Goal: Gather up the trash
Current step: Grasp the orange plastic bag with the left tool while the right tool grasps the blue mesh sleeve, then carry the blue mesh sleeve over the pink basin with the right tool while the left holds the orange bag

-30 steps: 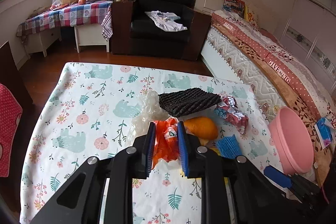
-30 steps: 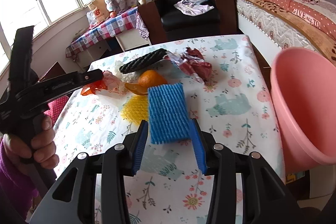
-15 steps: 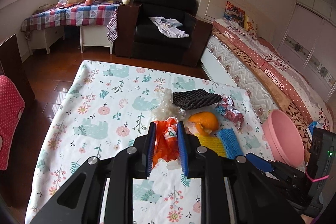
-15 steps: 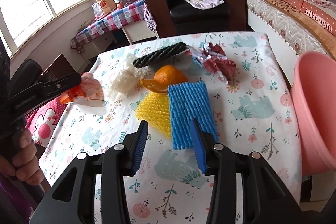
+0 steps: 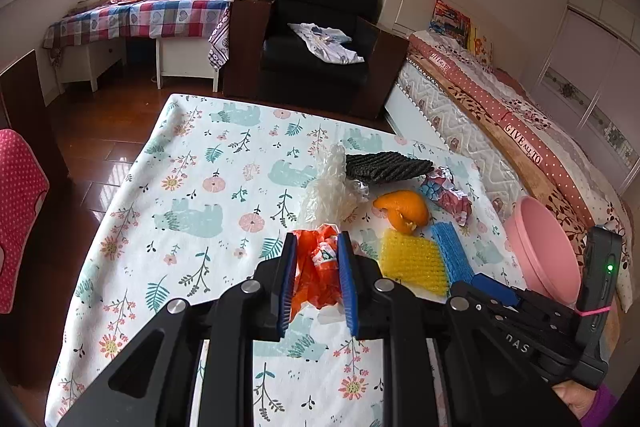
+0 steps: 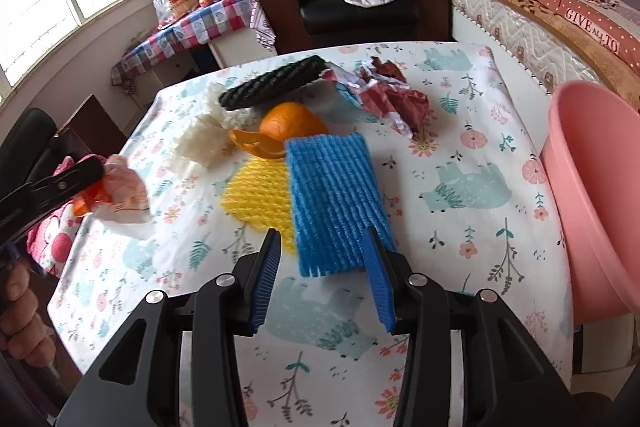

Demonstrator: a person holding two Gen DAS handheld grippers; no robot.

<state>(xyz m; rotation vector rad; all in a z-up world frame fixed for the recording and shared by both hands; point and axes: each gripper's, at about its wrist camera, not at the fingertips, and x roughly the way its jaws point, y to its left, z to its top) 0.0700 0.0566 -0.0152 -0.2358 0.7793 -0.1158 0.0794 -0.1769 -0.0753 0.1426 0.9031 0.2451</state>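
My left gripper (image 5: pixel 317 241) is shut on a crumpled orange and white plastic wrapper (image 5: pixel 316 267), held above the floral tablecloth (image 5: pixel 192 195). The right wrist view shows that wrapper (image 6: pixel 120 191) hanging at the left. My right gripper (image 6: pixel 322 235) is open low over the near end of a blue foam net (image 6: pixel 332 187) that lies flat. Its right fingertip overlaps the net's edge and its left fingertip stands clear. A yellow foam net (image 6: pixel 256 195), orange peel (image 6: pixel 292 131), a black net (image 6: pixel 272 83), a white net (image 6: pixel 200 143) and a crumpled red wrapper (image 6: pixel 392 95) lie beyond.
A pink basin (image 6: pixel 600 187) sits off the table's right edge, also seen in the left wrist view (image 5: pixel 540 247). A bed (image 5: pixel 520 131) runs along the right, and a black armchair (image 5: pixel 320 39) stands behind the table. A red dotted chair back (image 5: pixel 20 207) is at the left.
My left gripper has drawn back from the pile with the orange wrapper still in it. My right gripper has sunk a little, and the blue net has shifted rightward between its fingers.
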